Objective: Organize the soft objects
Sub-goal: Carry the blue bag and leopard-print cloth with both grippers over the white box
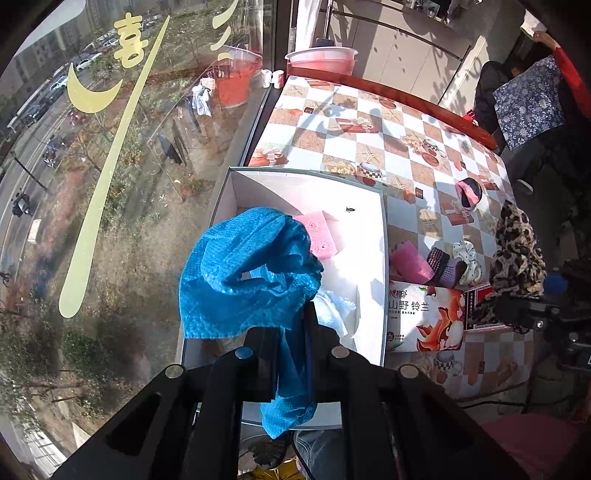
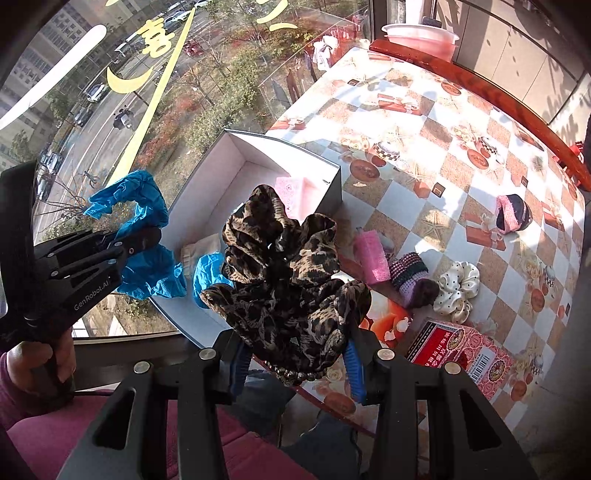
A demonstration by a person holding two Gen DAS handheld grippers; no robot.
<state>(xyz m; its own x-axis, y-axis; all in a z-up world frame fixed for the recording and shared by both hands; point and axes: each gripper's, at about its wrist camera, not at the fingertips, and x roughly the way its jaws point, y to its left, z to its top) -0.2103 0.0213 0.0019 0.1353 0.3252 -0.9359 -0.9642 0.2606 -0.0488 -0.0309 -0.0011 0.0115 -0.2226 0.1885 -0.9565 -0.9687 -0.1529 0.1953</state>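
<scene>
Black fingers of the left gripper (image 1: 291, 332) are pressed tight together on a blue cloth (image 1: 247, 269), which bunches up above the tips and hangs down in a strip below them. That cloth hangs over the near left part of a white box (image 1: 384, 236) that stands on the table against the window. Inside the box lie a pink sponge (image 1: 319, 234), near the far end, and some pale crumpled fabric (image 1: 338, 308) just beside the gripper. From the right wrist view, the right gripper (image 2: 295, 354) has its blue-padded jaws partly closed on a leopard-print scrunchie (image 2: 288, 273), which spreads out wide above them, over the near edge of the box (image 2: 332, 184). To its left the left gripper (image 2: 142, 240) shows from the side, held by a hand (image 2: 40, 365) in a purple sleeve, with the blue cloth (image 2: 147, 206) bulging around its tips. On the checked tablecloth (image 2: 461, 122) to the right of the box lie a pink sparkly piece (image 2: 373, 256), a knitted purple and black band (image 2: 412, 275) and a white dotted scrunchie (image 2: 458, 290), all close together, with a dark pink-edged band (image 2: 511, 212) further off. A red printed carton (image 2: 461, 350) sits near them, and a pink basin (image 2: 421, 35) stands at the table's far end.
</scene>
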